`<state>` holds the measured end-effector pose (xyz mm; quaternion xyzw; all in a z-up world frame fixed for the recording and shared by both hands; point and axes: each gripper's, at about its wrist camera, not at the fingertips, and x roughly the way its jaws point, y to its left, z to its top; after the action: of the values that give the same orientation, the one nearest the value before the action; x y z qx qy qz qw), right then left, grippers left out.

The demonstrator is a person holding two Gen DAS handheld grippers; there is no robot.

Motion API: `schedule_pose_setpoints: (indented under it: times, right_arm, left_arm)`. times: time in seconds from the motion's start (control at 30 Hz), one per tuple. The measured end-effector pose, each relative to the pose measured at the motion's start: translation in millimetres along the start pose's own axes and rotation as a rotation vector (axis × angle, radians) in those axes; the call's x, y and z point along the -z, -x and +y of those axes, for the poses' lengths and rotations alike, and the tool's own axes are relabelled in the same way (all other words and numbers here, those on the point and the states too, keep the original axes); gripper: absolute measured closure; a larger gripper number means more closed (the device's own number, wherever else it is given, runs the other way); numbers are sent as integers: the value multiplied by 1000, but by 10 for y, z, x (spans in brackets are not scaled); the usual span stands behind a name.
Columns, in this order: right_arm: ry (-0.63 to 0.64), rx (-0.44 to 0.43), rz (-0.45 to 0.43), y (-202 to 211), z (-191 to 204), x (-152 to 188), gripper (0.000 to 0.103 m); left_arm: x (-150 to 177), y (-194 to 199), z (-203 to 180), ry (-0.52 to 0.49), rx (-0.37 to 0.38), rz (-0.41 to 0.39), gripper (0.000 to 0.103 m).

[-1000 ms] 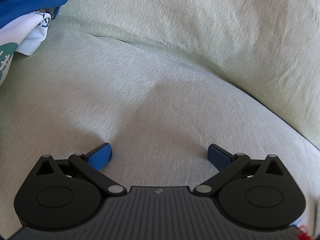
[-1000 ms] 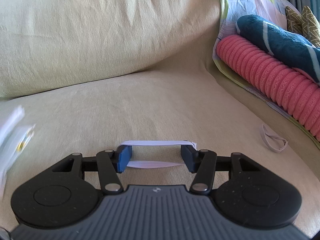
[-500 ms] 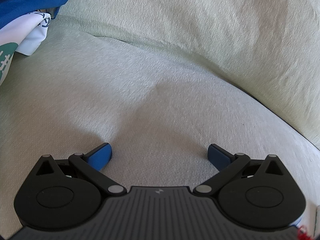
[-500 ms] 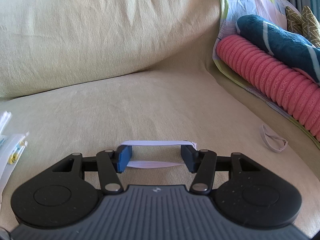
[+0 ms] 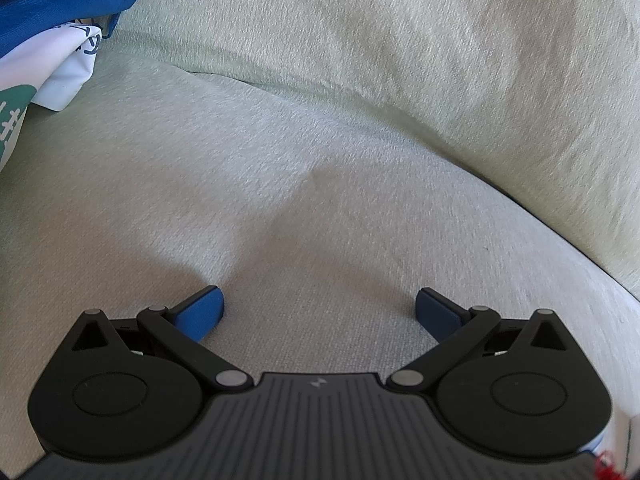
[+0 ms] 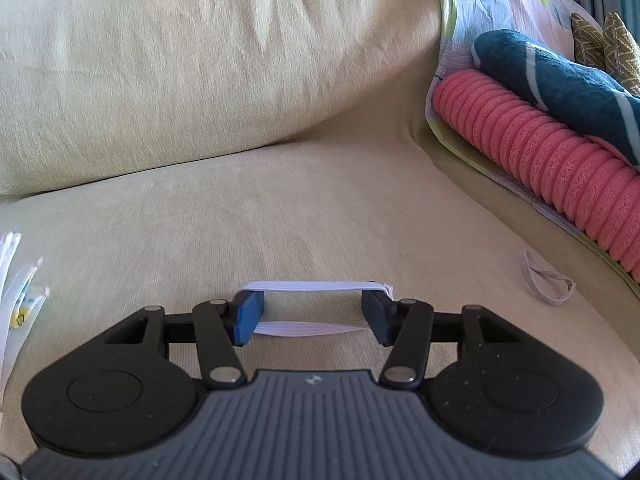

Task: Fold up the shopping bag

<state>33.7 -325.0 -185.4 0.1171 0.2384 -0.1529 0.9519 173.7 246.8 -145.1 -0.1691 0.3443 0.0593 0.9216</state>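
The shopping bag, blue and white with green print, lies bunched at the top left of the left wrist view, far from my left gripper. That gripper stands open and wide over the pale sofa seat, with nothing between its blue pads. My right gripper holds its jaws about half apart. A white elastic band is looped around the outside of both fingers and pulled taut; nothing sits between the pads. A white edge with a yellow mark, perhaps part of the bag, shows at the left border.
A second loose elastic band lies on the seat to the right. A pink ribbed roll and a teal cushion rest on a patterned cloth along the right side. The sofa back cushion rises behind.
The white edge at the left border of the right wrist view was blurred and has shifted slightly, then settled. Both grippers and the band have stayed as they were.
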Motion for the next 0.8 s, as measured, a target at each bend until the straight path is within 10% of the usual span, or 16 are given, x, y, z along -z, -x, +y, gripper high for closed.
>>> schedule_pose_setpoints:
  times: [0.8]
  right_arm:
    - [4,3,0,-19,94,44,52]
  left_arm:
    - [42,-2,-1,4,2,-4,0]
